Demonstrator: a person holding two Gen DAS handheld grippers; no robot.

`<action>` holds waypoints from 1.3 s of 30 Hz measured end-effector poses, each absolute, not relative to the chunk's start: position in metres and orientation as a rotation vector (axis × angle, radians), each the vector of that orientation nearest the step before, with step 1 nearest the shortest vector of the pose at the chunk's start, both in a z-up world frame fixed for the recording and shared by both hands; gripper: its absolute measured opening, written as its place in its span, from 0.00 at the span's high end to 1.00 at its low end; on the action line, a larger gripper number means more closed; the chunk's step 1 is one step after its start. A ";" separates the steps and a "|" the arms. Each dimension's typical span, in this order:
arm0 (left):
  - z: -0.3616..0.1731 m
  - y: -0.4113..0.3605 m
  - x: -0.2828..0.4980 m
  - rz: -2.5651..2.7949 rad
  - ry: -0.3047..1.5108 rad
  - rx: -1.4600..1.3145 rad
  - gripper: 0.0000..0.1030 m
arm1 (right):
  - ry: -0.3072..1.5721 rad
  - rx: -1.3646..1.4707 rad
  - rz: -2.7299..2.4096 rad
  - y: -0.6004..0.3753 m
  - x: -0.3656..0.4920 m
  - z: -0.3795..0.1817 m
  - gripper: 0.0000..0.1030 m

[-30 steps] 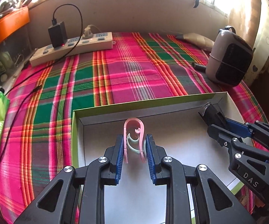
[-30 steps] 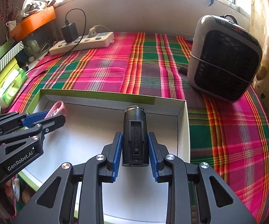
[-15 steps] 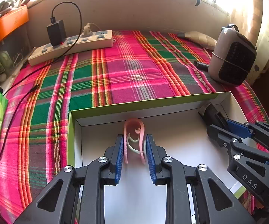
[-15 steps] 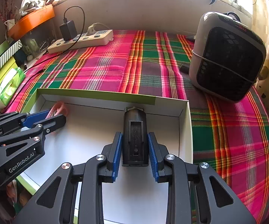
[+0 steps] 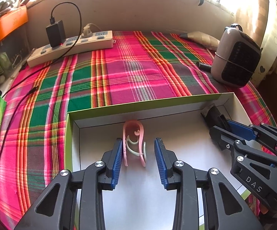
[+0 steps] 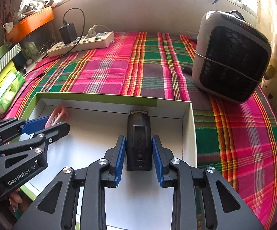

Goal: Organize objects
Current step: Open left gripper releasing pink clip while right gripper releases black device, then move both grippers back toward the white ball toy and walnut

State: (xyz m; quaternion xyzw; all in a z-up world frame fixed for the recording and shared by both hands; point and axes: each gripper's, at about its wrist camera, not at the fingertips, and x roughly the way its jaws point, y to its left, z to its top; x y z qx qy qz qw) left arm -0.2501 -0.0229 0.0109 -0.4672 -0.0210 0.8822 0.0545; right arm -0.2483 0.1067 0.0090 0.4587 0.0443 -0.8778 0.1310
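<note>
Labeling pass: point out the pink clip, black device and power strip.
pink clip point(image 5: 133, 132): left wrist view, top of its loop.
black device point(image 6: 139, 134): right wrist view, recessed upper face.
power strip point(image 5: 92, 42): left wrist view, bare top between the sockets.

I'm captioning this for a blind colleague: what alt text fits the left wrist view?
Open left claw straddles a pink clip lying in a white box on a plaid cloth. The right claw reaches in beside it.
</note>
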 end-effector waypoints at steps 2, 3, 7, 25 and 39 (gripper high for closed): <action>0.012 -0.023 -0.248 2.681 -0.066 -1.418 0.68 | 0.123 1.327 -2.550 0.107 -0.247 0.011 0.63; 0.013 -0.023 -0.247 2.684 -0.066 -1.416 0.67 | 0.121 1.324 -2.552 0.108 -0.246 0.011 0.63; 0.015 -0.027 -0.241 2.695 -0.085 -1.419 0.63 | 0.106 1.310 -2.565 0.110 -0.241 0.016 0.63; 0.040 -0.028 -0.191 2.743 -0.101 -1.328 0.63 | 0.050 1.219 -2.600 0.114 -0.194 0.039 0.57; 0.047 -0.026 -0.147 2.780 -0.105 -1.268 0.63 | 0.024 1.168 -2.634 0.124 -0.147 0.044 0.57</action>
